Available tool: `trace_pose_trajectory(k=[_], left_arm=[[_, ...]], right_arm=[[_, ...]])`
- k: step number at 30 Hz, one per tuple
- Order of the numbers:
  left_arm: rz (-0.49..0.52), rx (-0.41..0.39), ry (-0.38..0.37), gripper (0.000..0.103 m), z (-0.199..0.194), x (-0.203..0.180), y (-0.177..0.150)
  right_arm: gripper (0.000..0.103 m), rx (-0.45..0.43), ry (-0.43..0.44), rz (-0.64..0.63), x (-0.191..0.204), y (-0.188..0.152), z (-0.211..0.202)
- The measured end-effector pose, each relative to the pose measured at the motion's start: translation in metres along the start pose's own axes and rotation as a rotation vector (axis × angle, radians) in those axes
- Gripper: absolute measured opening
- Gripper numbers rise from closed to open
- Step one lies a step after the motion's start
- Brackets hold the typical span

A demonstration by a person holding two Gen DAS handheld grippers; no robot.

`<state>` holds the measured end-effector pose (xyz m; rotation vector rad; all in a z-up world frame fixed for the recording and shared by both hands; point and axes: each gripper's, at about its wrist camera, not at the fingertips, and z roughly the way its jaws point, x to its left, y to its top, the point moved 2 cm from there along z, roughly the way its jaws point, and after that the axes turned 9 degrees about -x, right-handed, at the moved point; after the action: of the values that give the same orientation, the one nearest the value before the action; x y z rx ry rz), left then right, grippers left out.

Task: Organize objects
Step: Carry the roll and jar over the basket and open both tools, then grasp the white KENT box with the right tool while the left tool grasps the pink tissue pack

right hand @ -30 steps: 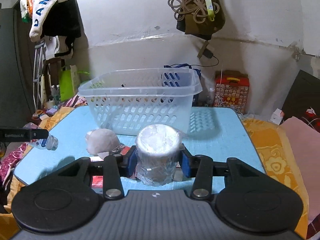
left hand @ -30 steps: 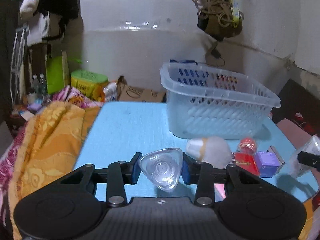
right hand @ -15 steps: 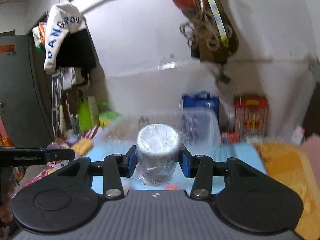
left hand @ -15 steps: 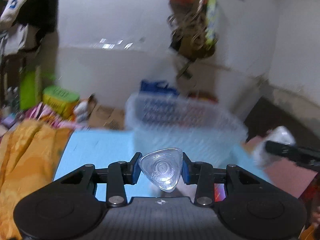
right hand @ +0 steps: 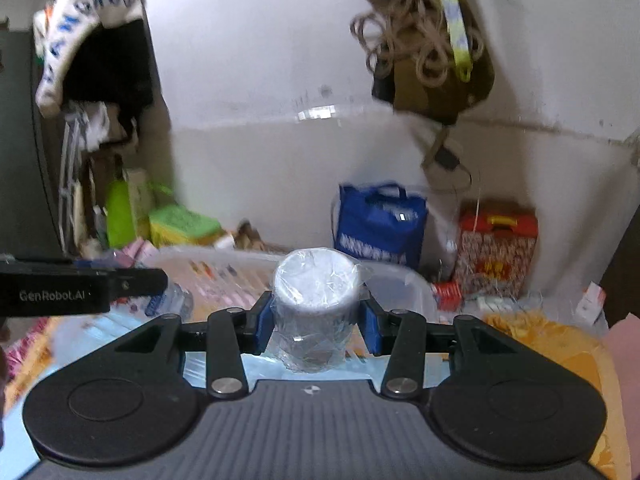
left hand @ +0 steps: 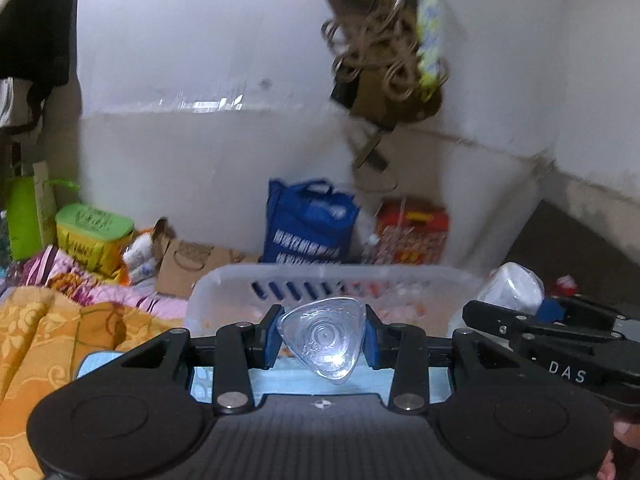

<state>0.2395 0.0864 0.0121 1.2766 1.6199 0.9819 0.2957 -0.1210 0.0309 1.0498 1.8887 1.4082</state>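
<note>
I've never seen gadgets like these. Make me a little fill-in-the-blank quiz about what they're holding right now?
1. The left gripper is shut on a clear ____ bottle.
2. The right gripper clamps a cylinder wrapped in clear ____.
3. Both grippers are held near a white slotted ____ on the table.
4. The tote bag against the wall is ____.

Missing words: plastic; plastic film; basket; blue

Both wrist views look forward and roughly level from just in front of the white basket [left hand: 224, 284], close enough that its near rim sits right behind each camera's own fingers, facing the white back wall beyond it. The left view stands left of the right one: the right gripper [left hand: 516, 292] enters its right edge beside the basket, and the left gripper [right hand: 160, 280] enters the right view's left edge. Both share the basket [right hand: 404, 280], the blue bag [left hand: 308, 220] [right hand: 376, 224] behind it and the rope bundle [left hand: 384, 52] [right hand: 420, 48] hanging above.
</note>
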Motion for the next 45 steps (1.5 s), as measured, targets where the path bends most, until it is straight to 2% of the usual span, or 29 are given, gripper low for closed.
trace_pose_trajectory(k=[2,6,8,10,11,12,14,16,18,20,24,26,29,32,37,40,42,45], left_arm=[[-0.014,0.009,0.025,0.043,0.011,0.005,-0.002],[-0.006,0.027,0.02,0.043,0.022,0.006,-0.008],[0.002,0.038,0.018,0.044,0.024,0.004,-0.012],[0.005,0.039,0.019,0.044,0.024,0.002,-0.015],[0.006,0.027,0.023,0.054,0.022,0.002,-0.015],[0.007,0.014,0.028,0.07,0.018,0.003,-0.014],[-0.002,-0.041,0.038,0.077,0.007,0.006,-0.011],[-0.013,-0.087,0.025,0.077,-0.007,0.008,-0.007],[0.001,-0.106,0.012,0.08,-0.019,0.006,-0.004],[0.019,-0.135,-0.004,0.08,-0.038,0.003,-0.006],[0.063,-0.205,-0.085,0.08,-0.092,-0.006,-0.03],[0.066,-0.217,-0.101,0.087,-0.11,-0.008,-0.047],[0.045,-0.178,-0.098,0.087,-0.116,-0.006,-0.068],[0.018,-0.096,-0.107,0.087,-0.113,-0.002,-0.086],[0.133,0.014,-0.12,0.087,-0.116,-0.008,-0.117],[0.156,0.112,-0.116,0.087,-0.111,-0.009,-0.13],[0.15,0.173,-0.124,0.087,-0.105,-0.012,-0.139],[0.202,0.207,-0.145,0.087,-0.106,-0.02,-0.153]], right_arm=[[0.048,0.013,-0.001,0.019,-0.003,-0.004,0.009],[0.049,0.018,0.012,0.003,0.001,-0.01,0.009],[0.053,0.042,0.016,-0.008,0.001,-0.008,0.015],[0.074,0.04,0.01,-0.011,0.004,-0.008,0.015],[0.097,0.021,-0.013,-0.017,0.003,-0.006,0.016],[0.103,-0.011,-0.035,-0.025,0.005,-0.005,0.009],[0.103,-0.049,-0.033,-0.026,0.006,-0.002,-0.001],[0.103,-0.062,-0.032,-0.003,0.002,0.003,-0.012],[0.103,-0.122,-0.051,0.035,-0.003,0.007,-0.033],[0.103,-0.149,-0.008,0.064,-0.007,0.006,-0.054],[0.103,-0.214,0.021,0.076,-0.007,-0.016,-0.111],[0.103,-0.212,0.004,0.107,-0.009,-0.037,-0.129],[0.103,-0.112,-0.033,0.17,-0.016,-0.07,-0.135],[0.103,-0.07,-0.044,0.161,-0.021,-0.091,-0.137],[0.103,-0.038,-0.022,0.011,-0.01,-0.108,-0.138],[0.102,0.028,0.001,0.028,-0.012,-0.117,-0.128],[0.095,0.052,0.036,0.053,-0.016,-0.12,-0.127],[0.091,0.055,0.058,0.051,-0.019,-0.122,-0.133]])
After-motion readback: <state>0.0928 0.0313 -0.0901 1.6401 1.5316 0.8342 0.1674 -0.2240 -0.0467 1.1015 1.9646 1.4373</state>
